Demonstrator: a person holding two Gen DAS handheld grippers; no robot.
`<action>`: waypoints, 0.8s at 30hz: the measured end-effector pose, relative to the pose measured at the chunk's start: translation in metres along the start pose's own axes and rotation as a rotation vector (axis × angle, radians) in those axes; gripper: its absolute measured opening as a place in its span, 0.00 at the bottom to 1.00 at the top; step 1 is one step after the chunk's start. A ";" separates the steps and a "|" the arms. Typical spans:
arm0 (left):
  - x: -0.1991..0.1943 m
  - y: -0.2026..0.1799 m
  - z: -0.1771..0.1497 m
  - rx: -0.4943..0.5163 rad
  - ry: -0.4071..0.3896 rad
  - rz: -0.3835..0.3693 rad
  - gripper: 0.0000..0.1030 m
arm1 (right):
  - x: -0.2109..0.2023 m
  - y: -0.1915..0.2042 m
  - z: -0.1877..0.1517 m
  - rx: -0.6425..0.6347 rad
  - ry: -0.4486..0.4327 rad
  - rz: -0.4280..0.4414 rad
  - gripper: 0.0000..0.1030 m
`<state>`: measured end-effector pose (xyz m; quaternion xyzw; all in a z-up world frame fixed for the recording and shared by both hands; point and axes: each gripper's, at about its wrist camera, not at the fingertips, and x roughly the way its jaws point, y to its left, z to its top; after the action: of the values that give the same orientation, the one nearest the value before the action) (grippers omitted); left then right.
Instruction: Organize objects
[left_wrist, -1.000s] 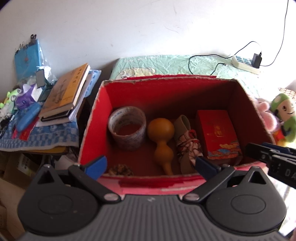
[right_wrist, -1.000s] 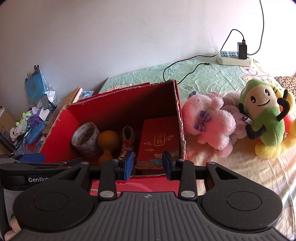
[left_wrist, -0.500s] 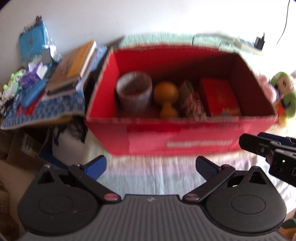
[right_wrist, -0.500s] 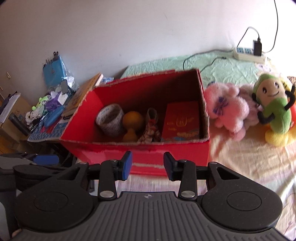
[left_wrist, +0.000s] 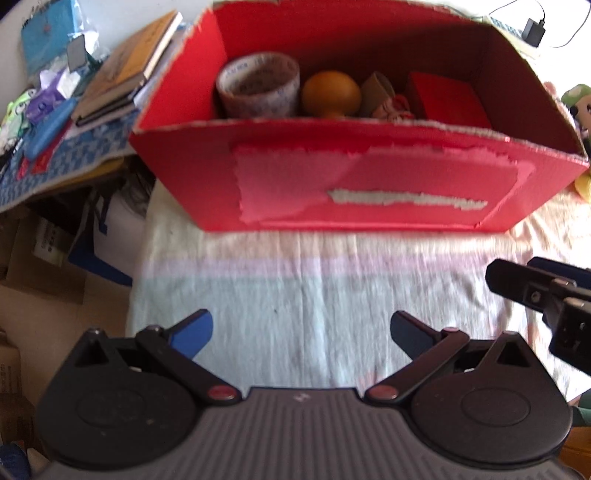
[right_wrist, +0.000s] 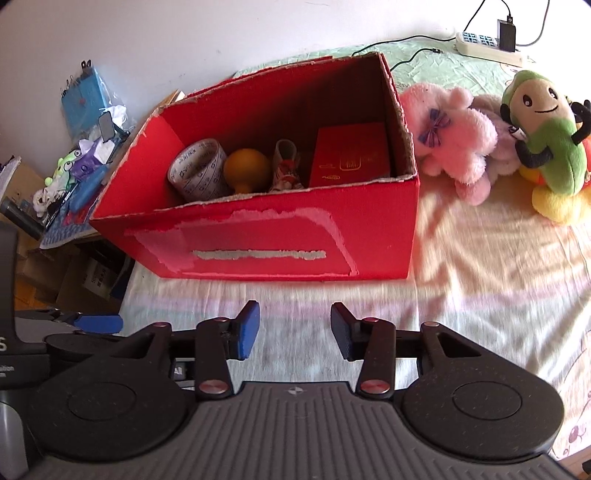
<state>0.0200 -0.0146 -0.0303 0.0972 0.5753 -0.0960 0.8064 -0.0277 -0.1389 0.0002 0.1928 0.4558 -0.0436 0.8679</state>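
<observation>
I hold my two tongs over the bed (right_wrist: 480, 266), in front of the red box (right_wrist: 280, 236). The box sits near the left edge of the bed, with its long side facing me. Inside it, in a row from left to right, are a tape roll (right_wrist: 197, 170), an orange gourd (right_wrist: 246, 170), a small wrapped thing I cannot name (right_wrist: 286, 173) and a red packet (right_wrist: 349, 155).

My left tongs (left_wrist: 301, 334) stand wide and hold nothing. My right tongs (right_wrist: 294, 330) stand about half wide, have just been opening, and there is nothing between them. Both point down at the bare sheet just short of the box.

The toys are not in the box. The pink plush (right_wrist: 454, 136) lies right beside the box's right end, and the green plush (right_wrist: 543, 136) sits past it, nearer the right edge of the bed. They are ahead and to the right of my right tongs, so I think that hand is the nearer one. The pink plush lies longways across the bed. I think it goes in next.
</observation>
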 end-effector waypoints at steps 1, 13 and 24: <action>0.001 0.000 0.000 0.000 0.005 -0.007 0.99 | 0.000 0.000 0.000 0.000 -0.001 -0.001 0.44; -0.016 0.000 0.010 -0.005 -0.065 0.001 0.97 | -0.007 0.007 0.012 -0.045 -0.040 0.034 0.44; -0.067 0.011 0.059 0.013 -0.236 0.027 0.99 | -0.037 0.022 0.060 -0.092 -0.194 0.064 0.45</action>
<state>0.0553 -0.0172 0.0522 0.0984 0.4745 -0.0998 0.8690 0.0031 -0.1452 0.0667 0.1623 0.3645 -0.0134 0.9168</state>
